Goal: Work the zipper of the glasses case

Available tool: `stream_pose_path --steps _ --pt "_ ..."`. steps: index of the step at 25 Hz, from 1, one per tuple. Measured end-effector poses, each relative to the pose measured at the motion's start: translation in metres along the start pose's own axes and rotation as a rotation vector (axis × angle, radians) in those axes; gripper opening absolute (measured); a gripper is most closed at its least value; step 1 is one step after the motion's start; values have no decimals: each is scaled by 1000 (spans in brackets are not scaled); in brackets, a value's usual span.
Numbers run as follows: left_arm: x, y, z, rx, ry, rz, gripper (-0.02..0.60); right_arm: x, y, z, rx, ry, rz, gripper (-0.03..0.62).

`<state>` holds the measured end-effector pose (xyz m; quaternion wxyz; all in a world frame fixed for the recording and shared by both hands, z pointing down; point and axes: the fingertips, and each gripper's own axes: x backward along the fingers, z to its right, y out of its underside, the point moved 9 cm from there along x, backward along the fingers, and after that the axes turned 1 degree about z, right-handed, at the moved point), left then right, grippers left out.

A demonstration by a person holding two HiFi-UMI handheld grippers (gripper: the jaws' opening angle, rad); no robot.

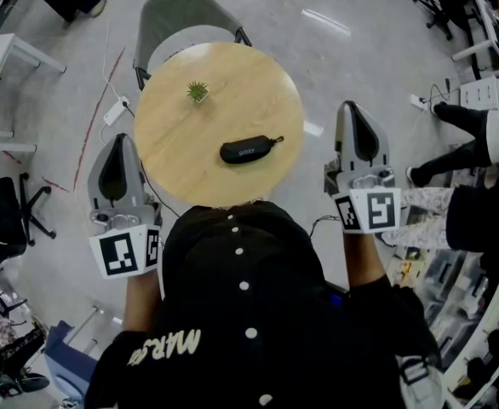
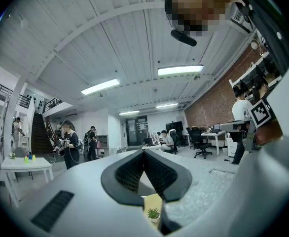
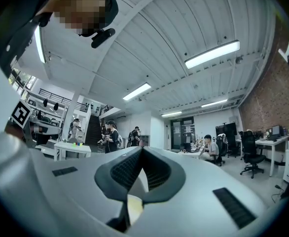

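While I hold both tools off to the sides: left gripper (image 1: 120, 143), jaws clenched, empty; small potted plant (image 1: 197, 91) on round wooden table (image 1: 258, 100); black glasses case (image 1: 249, 149) lying mid-table, untouched; right gripper (image 1: 352, 109), jaws clenched, empty.

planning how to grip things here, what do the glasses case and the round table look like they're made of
Glasses case: black, matte and softly rounded, with a small pull at its right end. Probably a fabric-covered or moulded foam shell, but it is too small to be sure.
Round table: pale wood or wood-look laminate, with a smooth satin top and faint grain streaks. Which of the two cannot be told.
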<state>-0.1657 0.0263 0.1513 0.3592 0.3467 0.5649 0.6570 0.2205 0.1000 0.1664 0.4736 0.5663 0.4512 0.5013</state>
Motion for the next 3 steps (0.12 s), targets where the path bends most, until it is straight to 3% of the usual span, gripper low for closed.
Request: stream_pose_path --steps 3 --pt "-2 0 -1 2 1 1 3 -2 2 0 -5 -1 -7 3"
